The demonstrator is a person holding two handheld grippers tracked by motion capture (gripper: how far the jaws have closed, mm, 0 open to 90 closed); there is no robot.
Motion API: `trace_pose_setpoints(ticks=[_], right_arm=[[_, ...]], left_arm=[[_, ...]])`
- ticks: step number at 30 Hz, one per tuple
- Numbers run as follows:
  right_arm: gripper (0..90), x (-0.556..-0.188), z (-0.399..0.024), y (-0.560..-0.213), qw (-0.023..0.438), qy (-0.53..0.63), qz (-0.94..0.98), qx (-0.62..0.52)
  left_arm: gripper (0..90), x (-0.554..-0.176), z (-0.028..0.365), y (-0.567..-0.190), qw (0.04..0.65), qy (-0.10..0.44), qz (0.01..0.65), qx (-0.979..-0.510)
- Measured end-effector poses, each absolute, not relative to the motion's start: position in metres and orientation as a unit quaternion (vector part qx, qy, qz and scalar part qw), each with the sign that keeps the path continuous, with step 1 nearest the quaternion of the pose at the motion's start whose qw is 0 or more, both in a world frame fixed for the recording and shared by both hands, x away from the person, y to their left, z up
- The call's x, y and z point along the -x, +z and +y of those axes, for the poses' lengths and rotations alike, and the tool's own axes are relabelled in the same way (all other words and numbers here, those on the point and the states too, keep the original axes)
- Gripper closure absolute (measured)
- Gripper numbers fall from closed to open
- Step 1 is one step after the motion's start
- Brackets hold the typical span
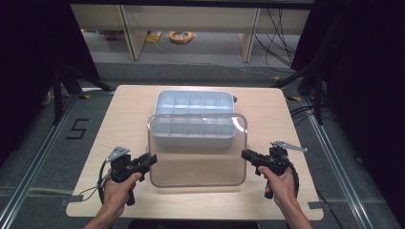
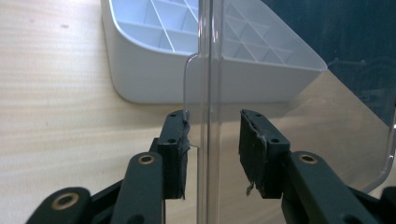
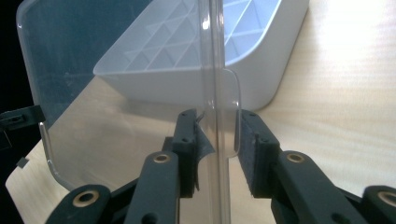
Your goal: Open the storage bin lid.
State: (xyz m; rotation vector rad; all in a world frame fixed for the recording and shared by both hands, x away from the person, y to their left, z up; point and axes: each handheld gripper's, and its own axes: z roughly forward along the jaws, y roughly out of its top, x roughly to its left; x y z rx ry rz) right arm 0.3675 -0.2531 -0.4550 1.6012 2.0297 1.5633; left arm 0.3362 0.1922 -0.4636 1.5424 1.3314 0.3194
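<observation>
A clear plastic lid (image 1: 198, 157) slopes over the table's middle, its far edge over the near side of a white compartment tray (image 1: 195, 102). My left gripper (image 1: 152, 160) is at the lid's left edge. In the left gripper view the rim (image 2: 208, 140) stands between the jaws; the left pad (image 2: 175, 154) touches the lip and a gap stays before the right pad (image 2: 252, 149), so this gripper (image 2: 212, 151) is open. My right gripper (image 1: 244, 154) is at the lid's right edge. In the right gripper view it (image 3: 217, 151) has both pads against the lid's rim (image 3: 219, 140).
The wooden table (image 1: 124, 109) is bare on both sides of the tray (image 2: 154, 74). Its front edge lies just behind my hands. Dark curtains and metal floor rails flank the table. Shelving legs and cables stand beyond the far edge.
</observation>
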Motion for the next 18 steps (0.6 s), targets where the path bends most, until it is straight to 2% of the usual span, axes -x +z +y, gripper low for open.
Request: trace_pose_setpoints(ticks=[5, 6, 8, 13, 18], right_arm=[[70.5, -0.356, -0.254, -0.459, 0.049, 0.509, 0.668, -0.541], [70.5, -0.356, -0.257, -0.462, 0.059, 0.509, 0.674, -0.532], [70.5, -0.351, -0.256, -0.463, 0.044, 0.507, 0.667, -0.544], [70.5, -0.346, -0.260, -0.472, 0.056, 0.506, 0.675, -0.535], [70.5, -0.338, -0.258, -0.475, 0.032, 0.501, 0.669, -0.548]], left_arm=[[62.0, -0.328, 0.191, -0.468, 0.513, 0.124, 0.548, -0.649], [62.0, -0.328, 0.191, -0.468, 0.513, 0.124, 0.548, -0.649], [62.0, -0.324, 0.190, -0.470, 0.508, 0.125, 0.547, -0.654], [61.9, -0.316, 0.191, -0.476, 0.504, 0.114, 0.543, -0.662], [61.8, -0.311, 0.191, -0.484, 0.492, 0.105, 0.546, -0.670]])
